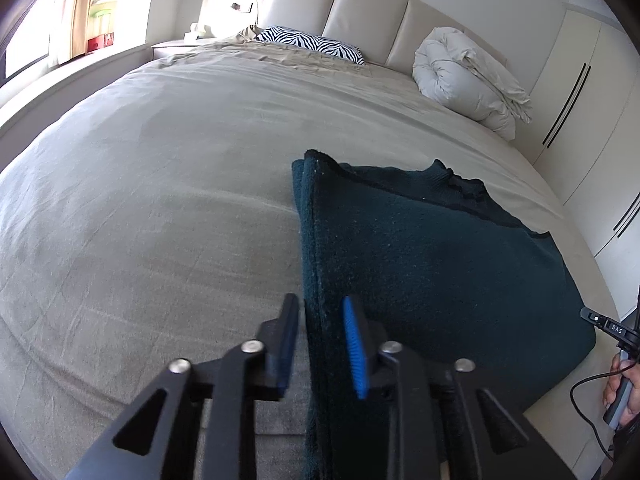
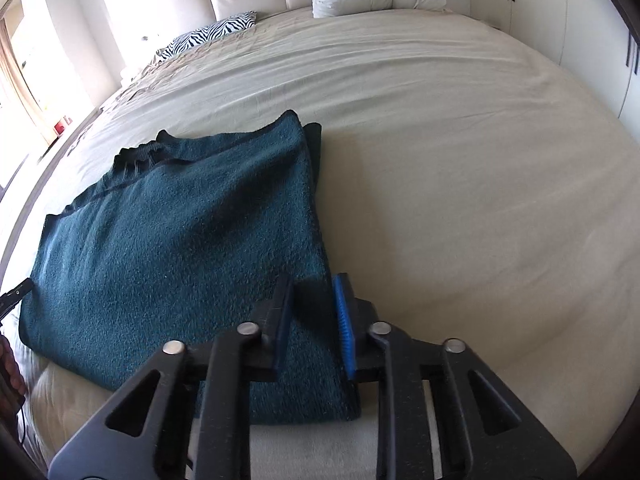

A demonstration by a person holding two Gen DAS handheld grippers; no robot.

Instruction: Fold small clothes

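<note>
Left black two-finger gripper with blue ribbed pads [image 1: 320,320] is sitting partly open, jaws straddling the left folded edge of the dark teal knitted sweater [image 1: 432,264], fabric lying in the gap, pads not visibly pressing it. Right black two-finger gripper with blue pads [image 2: 314,308] is also partly open, jaws bracketing the sweater's right edge near its front corner [image 2: 168,248]; cannot tell if the pads are touching cloth. Sweater is lying folded flat on the near part of the wide beige bed sheet [image 1: 160,200], ribbed collar pointing toward the headboard. Nothing is lying between the grippers and the garment. Farther out, a zebra-striped pillow [image 1: 312,42] is resting by the cream padded headboard [image 1: 360,4], a rolled white duvet [image 1: 468,76] is sitting well apart to its right, and white wardrobe doors with dark handles [image 1: 580,92] are standing beside the bed. A small red box [image 1: 96,43] is sitting on the window ledge.
</note>
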